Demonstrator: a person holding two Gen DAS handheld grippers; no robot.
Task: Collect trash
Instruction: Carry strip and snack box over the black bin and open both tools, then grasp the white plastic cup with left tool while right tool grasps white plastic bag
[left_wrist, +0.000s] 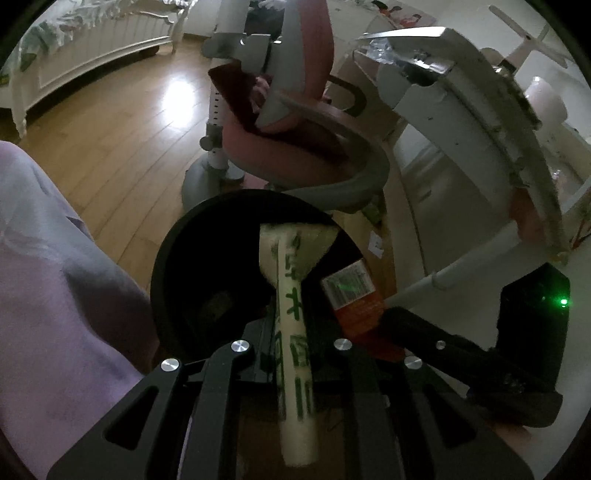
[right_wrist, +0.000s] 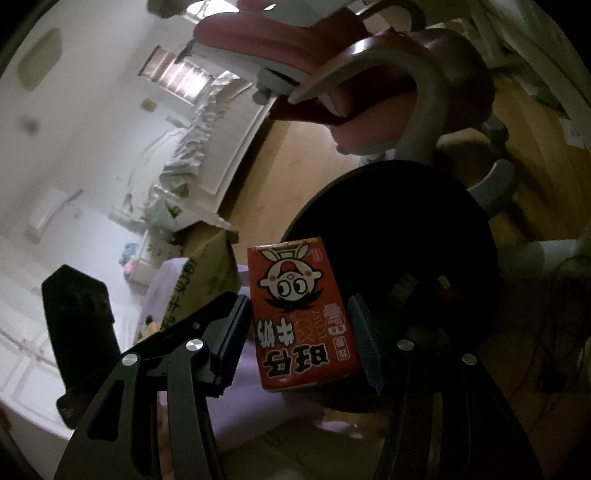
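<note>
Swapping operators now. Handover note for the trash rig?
Left gripper: shut on a cream carton with green print, held over the black bin.
Right gripper: shut on a red milk carton, beside the black bin, near its rim.
Done: both cartons picked up.
Left: release each into the bin; neither is dropped yet. Bin contents are too dark to tell.

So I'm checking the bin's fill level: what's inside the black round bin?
Black round bin: mostly dark; a dim lump low inside. The cream carton in the left tongs covers the right part.
</note>
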